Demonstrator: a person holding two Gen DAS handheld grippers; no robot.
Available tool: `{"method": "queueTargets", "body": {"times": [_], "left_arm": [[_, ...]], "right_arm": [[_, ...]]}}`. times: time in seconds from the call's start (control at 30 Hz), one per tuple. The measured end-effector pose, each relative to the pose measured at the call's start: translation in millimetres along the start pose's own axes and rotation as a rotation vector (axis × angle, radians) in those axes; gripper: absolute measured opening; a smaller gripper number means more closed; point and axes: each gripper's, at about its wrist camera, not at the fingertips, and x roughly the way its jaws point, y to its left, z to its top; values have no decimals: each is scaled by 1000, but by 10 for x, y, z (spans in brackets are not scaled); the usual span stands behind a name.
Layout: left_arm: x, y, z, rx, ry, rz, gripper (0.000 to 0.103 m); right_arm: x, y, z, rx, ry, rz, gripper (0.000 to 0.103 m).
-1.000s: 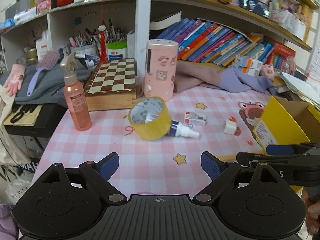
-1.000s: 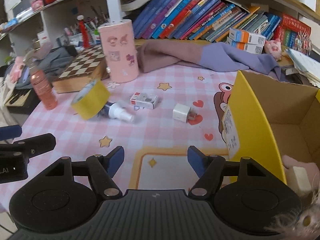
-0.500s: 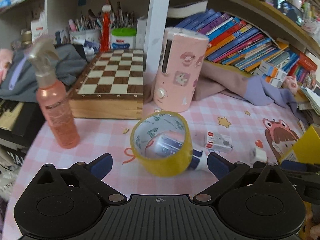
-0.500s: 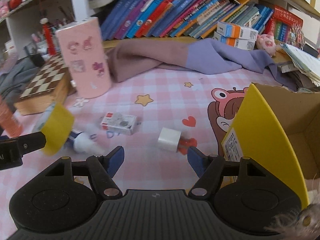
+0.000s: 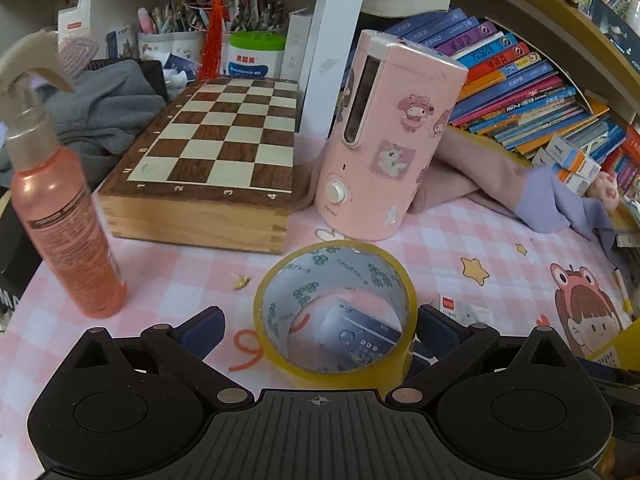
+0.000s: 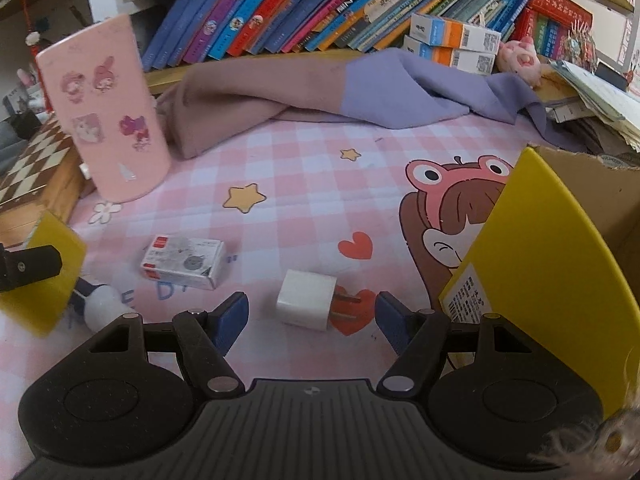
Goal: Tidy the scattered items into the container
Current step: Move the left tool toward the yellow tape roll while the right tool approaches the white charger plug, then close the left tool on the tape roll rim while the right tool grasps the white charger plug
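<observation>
My left gripper (image 5: 320,330) is open, its blue fingertips on either side of a yellow tape roll (image 5: 334,308) that leans on a small dark spray bottle (image 5: 360,338). My right gripper (image 6: 312,314) is open around a white plug adapter (image 6: 306,299) on the pink checked cloth. A small red-and-white box (image 6: 183,262) lies left of the adapter. The yellow cardboard box (image 6: 548,264) stands open at the right. The tape roll (image 6: 44,280) and the left gripper's finger (image 6: 28,266) show at the right wrist view's left edge.
A peach spray bottle (image 5: 64,232) stands at the left. A wooden chessboard box (image 5: 212,168) and a pink cylinder (image 5: 384,140) stand behind the tape. A brown and purple cloth (image 6: 320,96) and a row of books (image 6: 320,4) line the back.
Both grippers have moved forward and down. The left now brackets the tape roll and the right now brackets the plug adapter. Both stay open.
</observation>
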Motion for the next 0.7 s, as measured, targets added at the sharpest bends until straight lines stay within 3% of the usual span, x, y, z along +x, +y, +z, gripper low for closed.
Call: {"method": "queueTargets", "body": {"times": [0.13,0.37,0.43,0.47,0.7], "left_arm": [[81,-1,48,-15,8,1,102],[157,10,66,-26,23,-14,100],[164,4,66,-23,34,-25,88],[156,4,64,-25,35,-34,88],[10,-33,19,-20,13,-33,87]], "right_arm": [[67,-33,18,9,3,-5,68],[117,-40,8,9,14,-6,55],[110,-40,9,7,12,-4,48],[104,-43,9,7,11,-3,44],[18,-39,9,18,0,14,44]]}}
